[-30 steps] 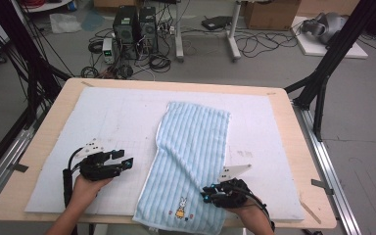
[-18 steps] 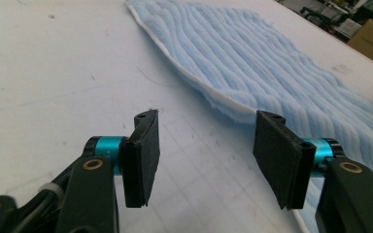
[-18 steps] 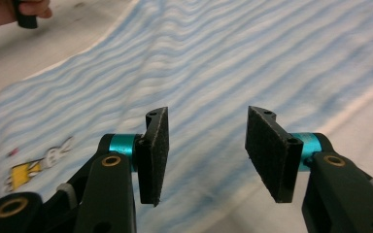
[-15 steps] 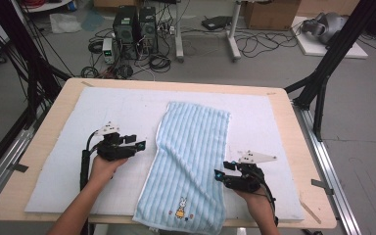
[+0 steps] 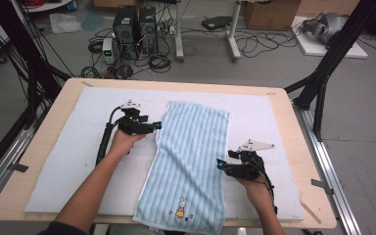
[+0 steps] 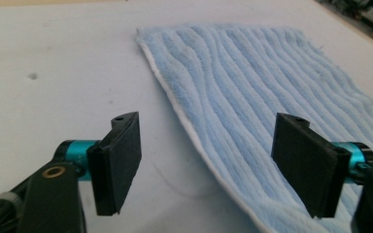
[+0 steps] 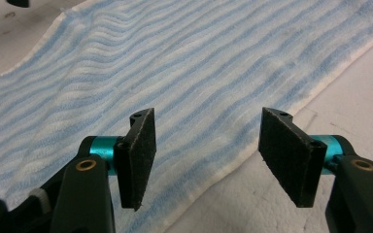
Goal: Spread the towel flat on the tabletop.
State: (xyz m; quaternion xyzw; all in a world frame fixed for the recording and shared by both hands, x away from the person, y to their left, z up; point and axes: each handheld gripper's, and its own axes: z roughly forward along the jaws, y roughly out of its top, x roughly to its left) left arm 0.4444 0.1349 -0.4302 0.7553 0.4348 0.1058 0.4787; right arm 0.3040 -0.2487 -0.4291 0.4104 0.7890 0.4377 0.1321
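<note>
The left claw (image 5: 157,126) lies low over the white mat (image 5: 73,147), its forearm reaching up from the bottom edge and its tips turned toward the towel's left long edge; its jaws have just been opening and stand spread, nothing pinched, the towel's white hem running between them in the left gripper view. The blue striped towel (image 5: 191,161) lies flat in the middle of the counter (image 5: 44,103), its long axis running from the far side toward the person and leaning a little left, its stripes following that length; the rabbit picture (image 5: 180,210) sits at the near end, which reaches the counter's front edge. The right claw (image 5: 219,164) rests just beside the towel's right long edge, tips pointing left at it; its jaws have just been opening too and stand apart, gripping nothing, the hem below them. Beyond the counter lie a grey floor, tangled cables (image 5: 254,44) and black computer boxes (image 5: 136,22).
</note>
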